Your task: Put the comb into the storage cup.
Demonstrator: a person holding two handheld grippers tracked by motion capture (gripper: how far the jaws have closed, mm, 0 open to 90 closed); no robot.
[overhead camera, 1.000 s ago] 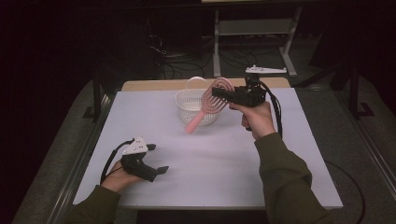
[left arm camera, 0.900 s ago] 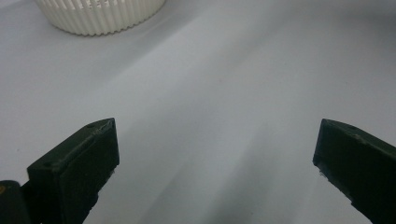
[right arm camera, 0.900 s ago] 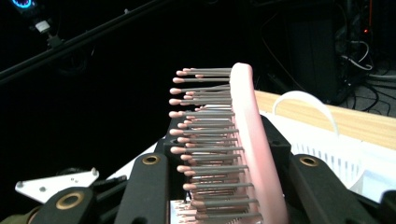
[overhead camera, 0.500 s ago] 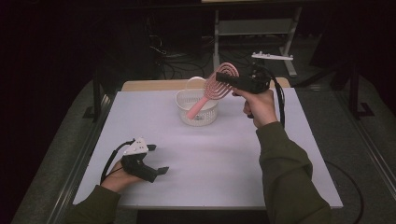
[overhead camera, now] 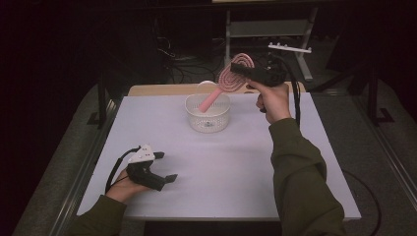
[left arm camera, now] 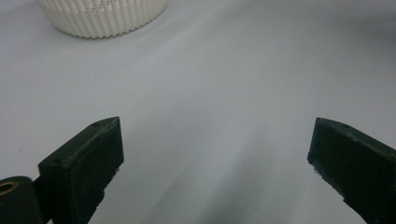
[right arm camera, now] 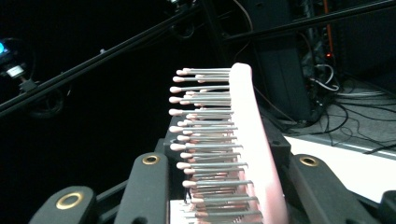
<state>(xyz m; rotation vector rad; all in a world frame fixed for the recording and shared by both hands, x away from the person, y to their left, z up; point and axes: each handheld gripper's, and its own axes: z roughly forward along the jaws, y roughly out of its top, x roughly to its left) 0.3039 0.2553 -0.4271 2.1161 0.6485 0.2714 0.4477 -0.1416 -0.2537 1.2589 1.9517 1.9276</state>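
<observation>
My right gripper is clamped on 1 pink hairbrush, pinching it at the head. In the right gripper view the brush sits edge-on between my 2 black jaws, bristles sticking out to that view's left with pale ball tips (rows too dense to count). I hold it up in the air over the far side of the table, above and just right of 1 white slotted basket. The brush handle slants down-left toward the basket; its tip looks to be at or just over the rim, but I cannot tell if it touches. Head is well above the basket.

My left gripper rests low at the near left of the table, in my left hand. Its 2 jaws are spread wide with nothing between them; in the left gripper view I see just bare white table surface between them, and the ribbed basket wall at the top left, well apart from the jaws.

Count: 1 brush, 1 basket, 2 grippers, 2 hands (both sleeves dark green). My right hand grips the gripper body, cable trailing down beside the wrist. The surroundings beyond the far table edge are dark.
</observation>
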